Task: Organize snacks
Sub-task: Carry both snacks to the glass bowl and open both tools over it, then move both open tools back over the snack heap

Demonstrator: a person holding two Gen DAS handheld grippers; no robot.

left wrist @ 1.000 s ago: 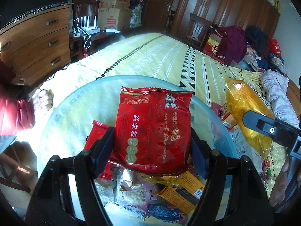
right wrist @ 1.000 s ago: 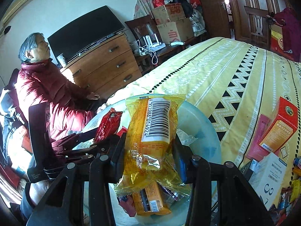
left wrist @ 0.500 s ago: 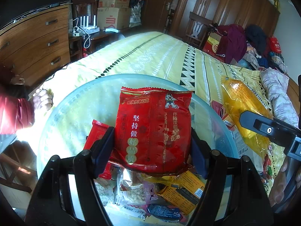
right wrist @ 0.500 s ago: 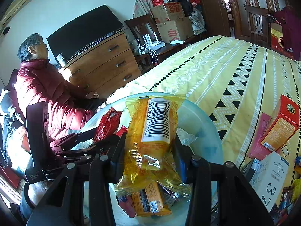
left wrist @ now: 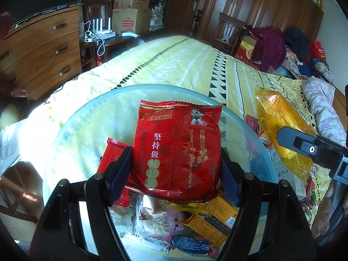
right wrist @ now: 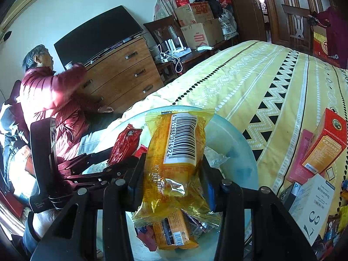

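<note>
My left gripper [left wrist: 174, 174] is shut on a large red snack bag [left wrist: 177, 150], held above a round pale blue glass tray [left wrist: 87, 130] on the bed. My right gripper [right wrist: 171, 176] is shut on a yellow snack pack with a barcode [right wrist: 180, 152] over the same tray [right wrist: 235, 152]. Under both lie several loose snack packets [left wrist: 195, 224]. In the left wrist view, the yellow pack [left wrist: 280, 117] and part of the right gripper appear at the right. In the right wrist view the left gripper [right wrist: 102, 163] with the red bag [right wrist: 126, 143] is at the left.
A yellow patterned bedspread [left wrist: 174, 65] lies under the tray. Red and white boxes [right wrist: 322, 152] lie to its right. A person in a red jacket [right wrist: 52, 100] reaches to a wooden dresser [right wrist: 124, 74] at the left. Cardboard boxes [left wrist: 130, 10] and clothes [left wrist: 271, 43] stand behind.
Both grippers and their packs stay put. The person in the red jacket has raised an arm up to the top of the dresser.
</note>
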